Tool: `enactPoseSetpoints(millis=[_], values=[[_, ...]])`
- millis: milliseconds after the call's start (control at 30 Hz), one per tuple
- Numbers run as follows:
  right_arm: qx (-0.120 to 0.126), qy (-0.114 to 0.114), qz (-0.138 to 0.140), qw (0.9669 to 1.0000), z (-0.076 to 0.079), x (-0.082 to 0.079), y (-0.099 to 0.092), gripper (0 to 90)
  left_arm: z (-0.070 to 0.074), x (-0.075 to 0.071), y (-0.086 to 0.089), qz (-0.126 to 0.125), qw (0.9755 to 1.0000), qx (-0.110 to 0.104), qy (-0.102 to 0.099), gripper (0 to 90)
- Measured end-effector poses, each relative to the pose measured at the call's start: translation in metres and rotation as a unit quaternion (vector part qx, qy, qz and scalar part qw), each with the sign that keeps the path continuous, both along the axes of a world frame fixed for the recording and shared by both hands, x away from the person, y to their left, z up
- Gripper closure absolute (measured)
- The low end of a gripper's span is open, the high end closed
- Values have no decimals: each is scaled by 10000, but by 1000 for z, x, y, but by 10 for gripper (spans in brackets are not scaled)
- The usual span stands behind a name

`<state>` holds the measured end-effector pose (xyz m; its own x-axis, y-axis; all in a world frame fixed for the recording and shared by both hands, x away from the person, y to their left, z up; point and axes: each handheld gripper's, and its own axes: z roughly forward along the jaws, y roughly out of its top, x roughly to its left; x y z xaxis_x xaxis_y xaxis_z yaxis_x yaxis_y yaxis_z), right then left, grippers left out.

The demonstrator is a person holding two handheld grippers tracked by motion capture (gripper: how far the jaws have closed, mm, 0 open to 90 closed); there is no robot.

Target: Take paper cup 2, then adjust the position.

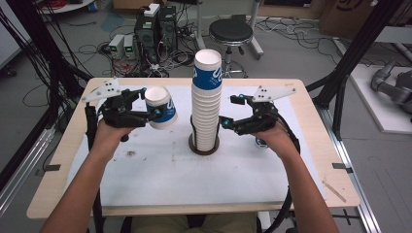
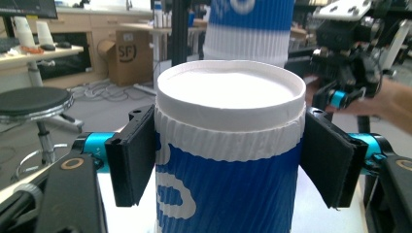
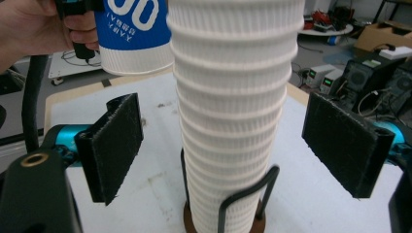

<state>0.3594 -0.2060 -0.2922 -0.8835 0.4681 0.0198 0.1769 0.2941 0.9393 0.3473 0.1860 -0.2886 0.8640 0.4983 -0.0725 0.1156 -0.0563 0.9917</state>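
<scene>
Left of cup stack: left gripper clamped on paper cup. Right of stack: right gripper jaws apart, empty.

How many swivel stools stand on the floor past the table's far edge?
1. A black round-seated stool stands on the floor just beyond the table, behind the cup stack; the left gripper view shows it too. Others may sit outside the frame.
</scene>
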Motion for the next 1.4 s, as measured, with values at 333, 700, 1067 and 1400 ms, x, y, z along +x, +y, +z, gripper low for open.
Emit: enactPoseSetpoints(millis=[333,700,1067,1400], values=[[-103,280,-9,9996,-37,-18,-11,151,-35,-14,-3,-43,9998,-85,191,269],[-230,395,34,9989,-60,-26,-3,152,-54,-26,-6,-65,9996,89,262,269],[-82,347,-81,9993,-59,-28,-7,152,-56,-28,5,88,9995,87,278,269],[-13,351,174,9992,-60,-35,-7,151,-56,-33,-3,-71,9997,109,224,269]])
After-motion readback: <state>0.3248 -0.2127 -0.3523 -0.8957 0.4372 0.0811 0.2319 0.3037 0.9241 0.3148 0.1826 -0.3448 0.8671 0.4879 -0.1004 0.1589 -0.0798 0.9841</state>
